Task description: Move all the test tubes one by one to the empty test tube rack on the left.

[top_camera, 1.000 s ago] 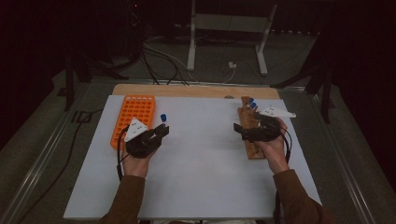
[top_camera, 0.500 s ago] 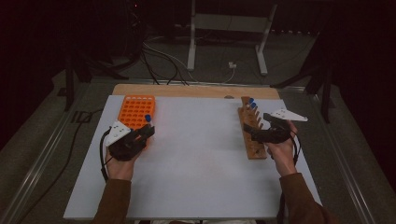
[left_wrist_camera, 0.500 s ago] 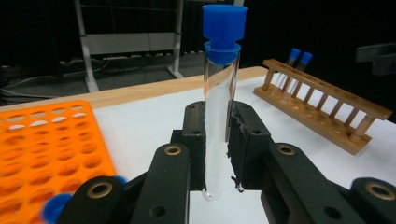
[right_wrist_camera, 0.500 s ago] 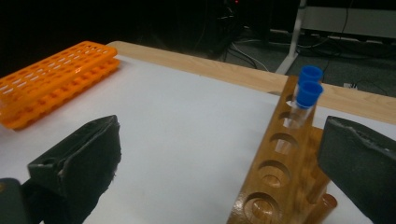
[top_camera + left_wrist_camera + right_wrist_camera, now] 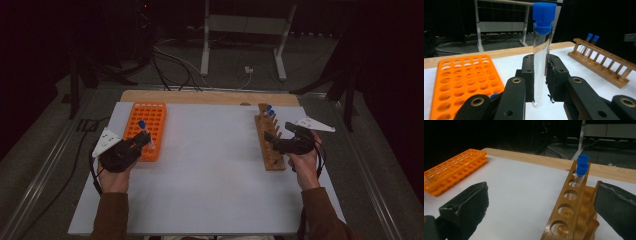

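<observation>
Test tube [image 5: 542, 62], blue-capped, clear-walled, empty as far as can be seen. Location: upright between the jaws of the left hand-held gripper [image 5: 541, 82], clamped on its lower half, over the near edge of the orange rack [image 5: 146, 129] at the left of the bench [image 5: 210, 170]. Handling, judged: light, rigid, smooth and likely slippery; brittle if glass, so a moderate squeeze on the straight wall below the cap [image 5: 544, 17] suits best, never on the cap itself. Right hand-held gripper [image 5: 539, 210]: jaws wide apart, holding nothing, beside the wooden rack [image 5: 571, 210] with two capped tubes [image 5: 581, 171] at its far end. Surface: flat white sheet on a wood-edged bench. Room: dark, with cables [image 5: 170, 65] and a metal stand [image 5: 245, 30] on the floor beyond.
</observation>
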